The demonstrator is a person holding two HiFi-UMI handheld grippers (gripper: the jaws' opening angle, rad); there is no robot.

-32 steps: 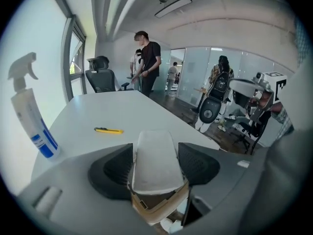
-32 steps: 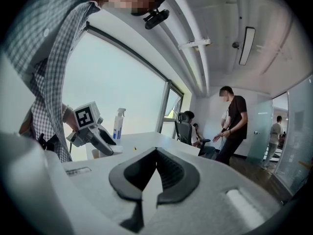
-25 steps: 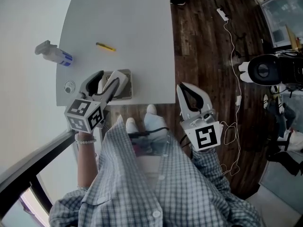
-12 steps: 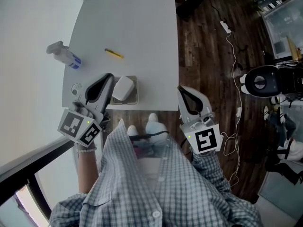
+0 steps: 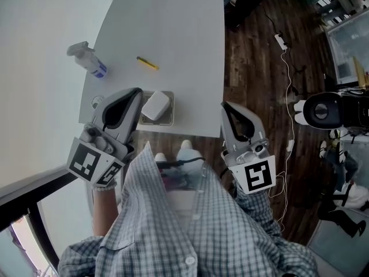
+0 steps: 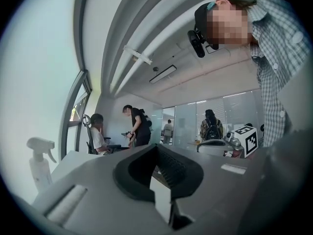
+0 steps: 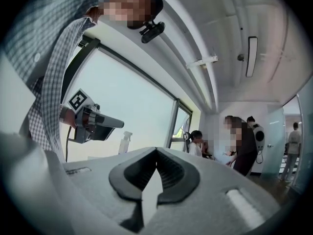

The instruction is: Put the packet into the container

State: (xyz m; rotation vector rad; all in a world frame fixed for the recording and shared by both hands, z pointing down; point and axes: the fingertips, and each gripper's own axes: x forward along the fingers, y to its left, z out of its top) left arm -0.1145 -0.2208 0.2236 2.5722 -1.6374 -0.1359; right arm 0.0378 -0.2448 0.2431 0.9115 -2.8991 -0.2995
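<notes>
A white packet (image 5: 155, 104) lies inside the small grey container (image 5: 169, 119) at the near edge of the white table (image 5: 179, 33). My left gripper (image 5: 136, 92) hovers just left of the container, apart from the packet, shut with nothing between its fingers. In the left gripper view its jaws (image 6: 156, 149) meet tip to tip and point up across the room. My right gripper (image 5: 226, 106) hangs off the table's right near corner over the floor, shut and empty; in its own view the right gripper (image 7: 156, 151) also points upward.
A spray bottle (image 5: 86, 61) and a yellow pen (image 5: 147, 63) lie farther back on the table. A round grommet (image 5: 97, 101) sits left of my left gripper. Cables (image 5: 286, 91) and a black-and-white device (image 5: 323, 111) are on the wooden floor at the right. Several people stand in the background.
The left gripper let go of the packet, which now rests in the container. It drew back to the left and its jaws closed. The right gripper barely moved.
</notes>
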